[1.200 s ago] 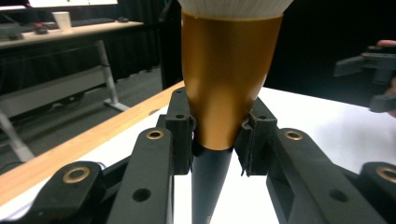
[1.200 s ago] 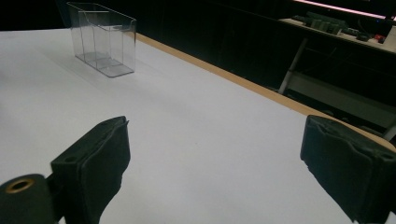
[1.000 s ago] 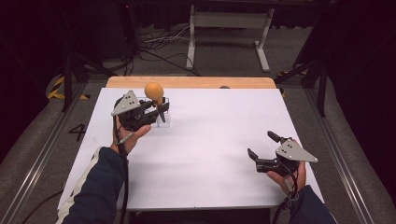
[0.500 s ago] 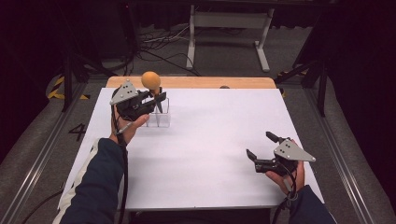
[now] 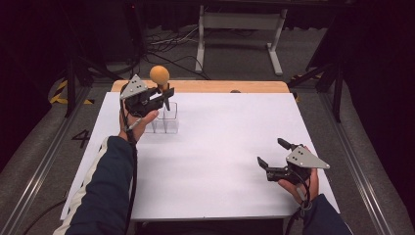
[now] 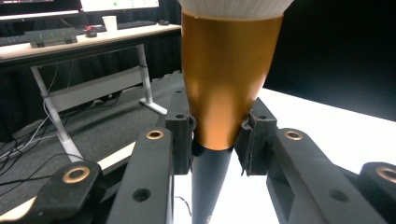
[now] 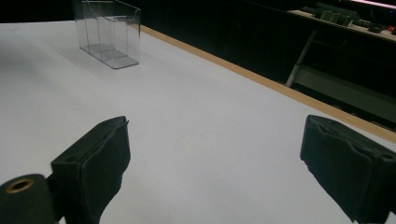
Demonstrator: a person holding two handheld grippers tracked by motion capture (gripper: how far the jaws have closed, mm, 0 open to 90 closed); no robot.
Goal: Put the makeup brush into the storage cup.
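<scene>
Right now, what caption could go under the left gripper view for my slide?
The left gripper clamps a brush handle, copper above and black below, upright between its jaws.

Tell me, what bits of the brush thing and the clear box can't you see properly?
- Brush, left gripper view: its white top is cut off by the upper edge, its black tip by the lower edge.
- Clear box, high view: left gripper and hand cover part; dividers too small to count.
- Dark spot on the table's far edge: too small to identify.
</scene>
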